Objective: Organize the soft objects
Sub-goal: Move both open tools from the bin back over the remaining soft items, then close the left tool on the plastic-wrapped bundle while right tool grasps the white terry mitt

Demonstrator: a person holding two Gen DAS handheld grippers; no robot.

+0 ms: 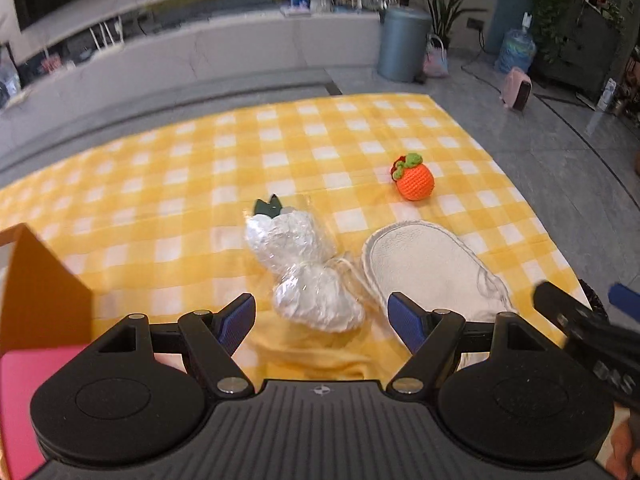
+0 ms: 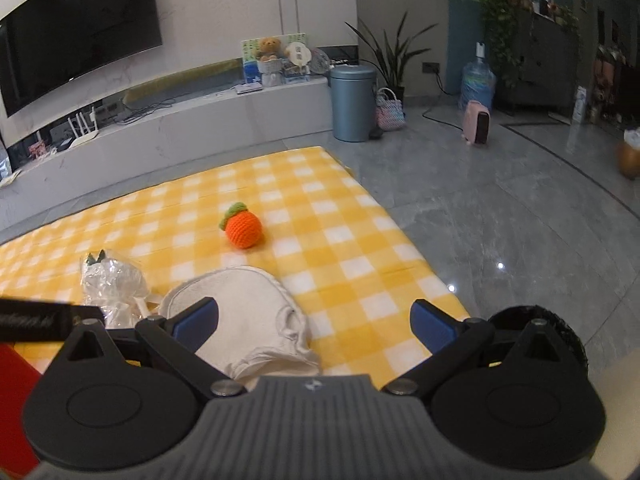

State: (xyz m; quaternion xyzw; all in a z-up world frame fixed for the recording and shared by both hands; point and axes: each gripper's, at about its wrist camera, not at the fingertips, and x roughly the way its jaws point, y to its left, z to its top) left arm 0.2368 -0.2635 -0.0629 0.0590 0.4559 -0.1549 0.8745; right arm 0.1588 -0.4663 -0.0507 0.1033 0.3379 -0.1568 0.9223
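Observation:
On the yellow checked cloth lie three soft things. A white plush wrapped in clear plastic sits just ahead of my left gripper, whose blue pads stand wide open with nothing between them. To its right is a white knitted pouch, and farther back an orange crocheted fruit with a green leaf. My right gripper is open too, hovering above the pouch, its left pad over the pouch's edge. The orange fruit and wrapped plush show beyond it.
An orange and pink box stands at the left edge, red box in the right view. The right gripper's body crosses the left view's right side. A dark round object sits off the cloth's right corner. Grey tiled floor lies beyond.

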